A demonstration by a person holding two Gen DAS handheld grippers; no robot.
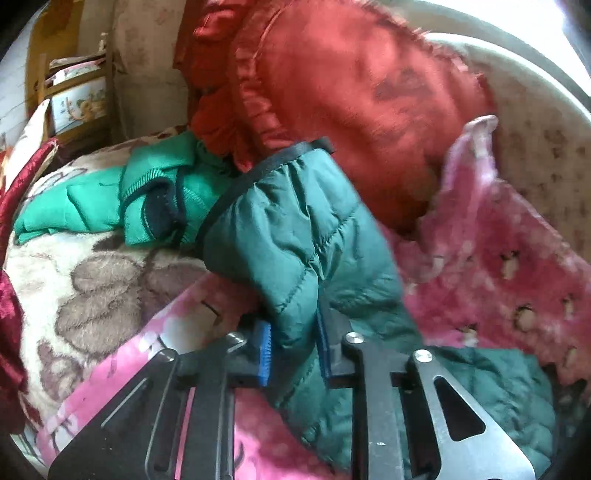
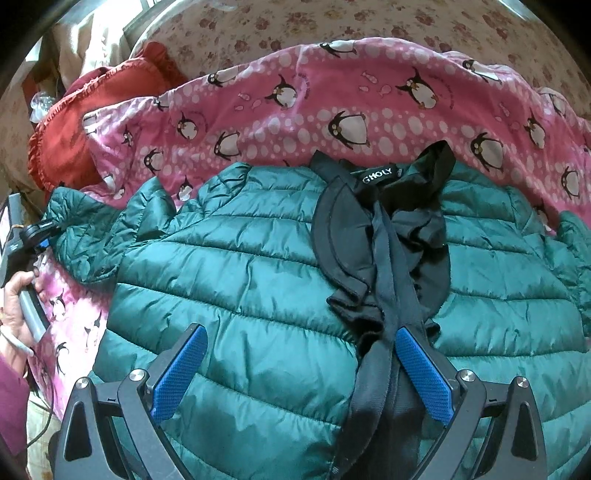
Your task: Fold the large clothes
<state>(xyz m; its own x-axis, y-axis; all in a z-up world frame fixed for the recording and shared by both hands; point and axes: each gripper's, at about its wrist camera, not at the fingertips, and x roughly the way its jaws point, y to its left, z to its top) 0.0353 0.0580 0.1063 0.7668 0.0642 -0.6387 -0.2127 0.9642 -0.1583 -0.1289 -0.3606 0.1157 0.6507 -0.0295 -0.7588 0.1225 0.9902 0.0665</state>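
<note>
Setting: bed [image 2: 369, 26] with a floral sheet, and a pink penguin blanket [image 2: 332, 96] spread over it, so that's the work surface.

Jacket: teal quilted puffer jacket [image 2: 236, 280] lying flat on the blanket, filling the middle of the right wrist view, black collar lining [image 2: 384, 221] flopped open near the top with the label showing.

Sleeve: the one at the left edge of that view [image 2: 88, 236] is stretched out sideways; the cuff end with its black trim fills the centre of the left wrist view [image 1: 295, 236].

Left gripper: [image 1: 295, 350] pressed together, pinching the sleeve fabric between its blue pads.

Right gripper: [image 2: 303, 373] spread wide, hovering over the lower middle of the jacket body, not gripping anything.

Hand: a person's hand [image 2: 18, 299] on the left gripper's handle, lower left of the right wrist view.

Progress: pretty early, I'd say. Body is laid out flat but nothing looks folded over yet. Sleeve still needs to go in, then the other one at the right edge, then the body.

Around it: red ruffled cushion [image 1: 351, 92] upper middle of the left wrist view, a bright green knit garment [image 1: 147, 199] at left, a beige patterned fleece blanket [image 1: 92, 295] under that.
</note>
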